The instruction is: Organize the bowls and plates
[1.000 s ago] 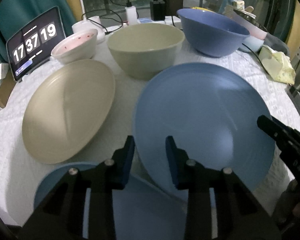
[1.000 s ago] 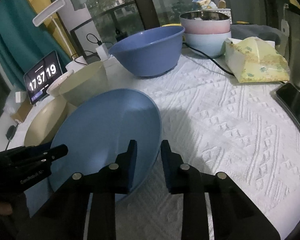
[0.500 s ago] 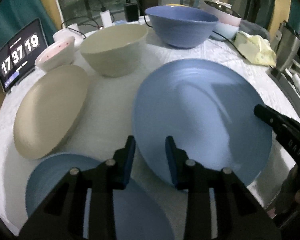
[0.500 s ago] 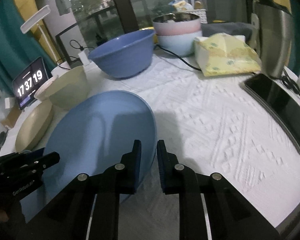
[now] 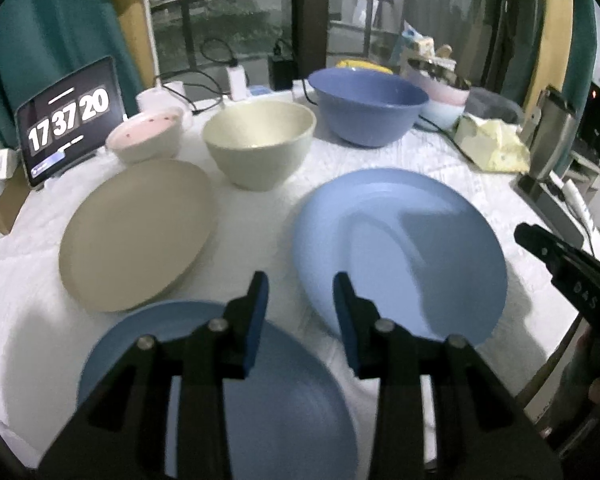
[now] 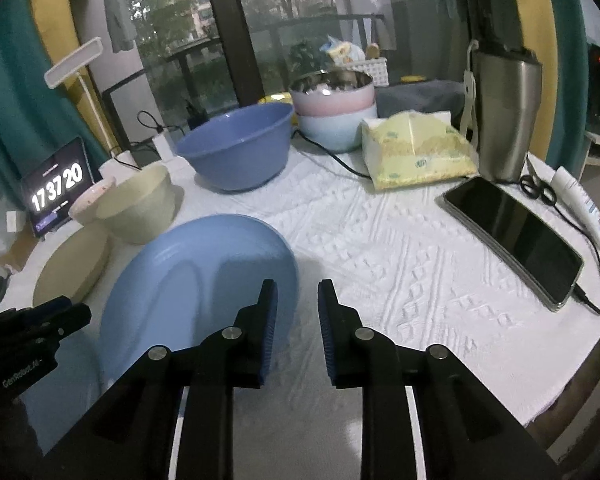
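hand-held gripper pair (image 5: 298,292) (image 6: 294,300), both released, seemingly clear of blue plate (image 5: 400,248) rim.

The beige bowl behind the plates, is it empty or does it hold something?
Empty. The left wrist view looks into the beige bowl and shows only its bare inner wall and bottom, nothing inside.

Clutter sitting around your table's edges

You're seeing a tablet clock (image 5: 66,120) glowing at left, while a tissue pack (image 6: 416,152), steel tumbler (image 6: 504,116) and charging phone (image 6: 516,236) are lying at right.
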`<state>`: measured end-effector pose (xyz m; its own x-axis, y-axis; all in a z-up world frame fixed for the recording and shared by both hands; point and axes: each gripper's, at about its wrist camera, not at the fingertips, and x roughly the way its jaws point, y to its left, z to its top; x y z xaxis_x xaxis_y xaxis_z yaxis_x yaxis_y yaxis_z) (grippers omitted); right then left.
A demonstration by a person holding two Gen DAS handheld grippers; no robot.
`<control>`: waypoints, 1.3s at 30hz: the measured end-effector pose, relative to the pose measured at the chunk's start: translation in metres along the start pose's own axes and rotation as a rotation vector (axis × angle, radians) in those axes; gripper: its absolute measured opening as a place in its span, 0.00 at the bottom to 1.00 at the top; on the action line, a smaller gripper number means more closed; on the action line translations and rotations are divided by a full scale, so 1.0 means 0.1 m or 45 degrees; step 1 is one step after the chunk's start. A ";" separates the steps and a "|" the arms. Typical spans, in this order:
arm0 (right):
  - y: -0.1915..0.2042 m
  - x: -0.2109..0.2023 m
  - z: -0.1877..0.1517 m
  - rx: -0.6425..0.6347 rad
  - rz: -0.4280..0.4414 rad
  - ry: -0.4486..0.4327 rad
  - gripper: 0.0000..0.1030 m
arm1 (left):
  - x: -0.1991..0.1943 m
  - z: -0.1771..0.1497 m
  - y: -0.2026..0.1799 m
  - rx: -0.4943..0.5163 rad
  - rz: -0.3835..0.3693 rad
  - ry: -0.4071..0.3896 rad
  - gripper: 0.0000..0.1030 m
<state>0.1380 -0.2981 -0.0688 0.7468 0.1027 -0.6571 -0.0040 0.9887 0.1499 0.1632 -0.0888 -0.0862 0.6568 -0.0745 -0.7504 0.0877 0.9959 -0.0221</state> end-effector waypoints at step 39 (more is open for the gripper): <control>1.45 -0.12 -0.44 -0.308 0.246 0.107 0.28 | -0.57 -0.81 1.24 -0.255 0.135 -0.117 0.48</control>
<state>0.0994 -0.1512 -0.0713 0.6593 0.2898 -0.6938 -0.3060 0.9463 0.1045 0.0757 0.0435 -0.0997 0.7206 0.0358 -0.6925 -0.1293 0.9881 -0.0836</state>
